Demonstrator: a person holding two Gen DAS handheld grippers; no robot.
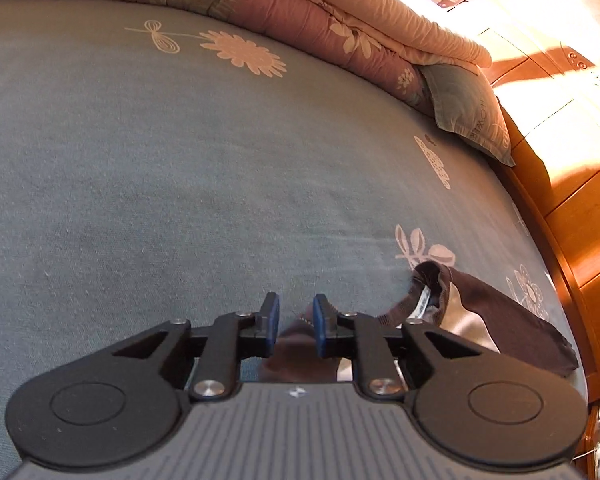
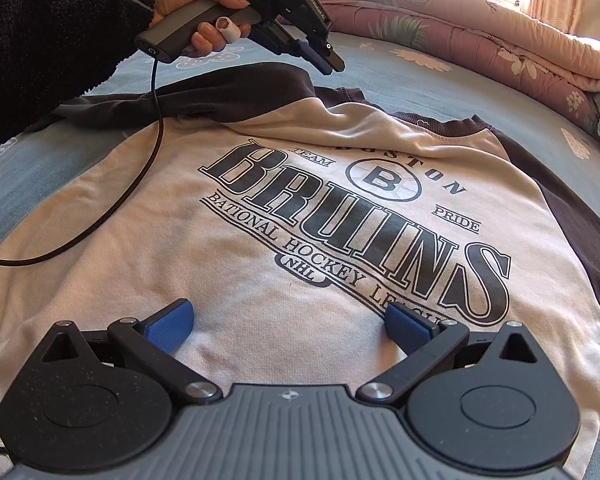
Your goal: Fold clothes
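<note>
- The right gripper (image 2: 288, 324), black with blue ridged pads, is seen nearest in its own view, its jaws spread wide apart over the lower front of the sweatshirt with nothing gripped between them.
- A cream sweatshirt with dark brown sleeves and a dark "Boston Bruins" print (image 2: 340, 208) is laid front up on the grey-blue flowered bedsheet (image 2: 480, 80), its collar pointing away.
- One brown sleeve is folded across the upper chest at the left; the other lies along the right side.
- A black cable (image 2: 140, 184) is draped over the sweatshirt's left part.
- The left gripper (image 2: 328, 60) is held above the sweatshirt's collar area by a hand (image 2: 204, 4) in a black fleece sleeve (image 2: 48, 44); its jaws are left narrowly apart, clear of the cloth.
- In the left wrist view, brown fabric is seen below that narrow gap.
- A pink flowered quilt (image 2: 480, 24) is bunched along the far side of the bed.
</note>
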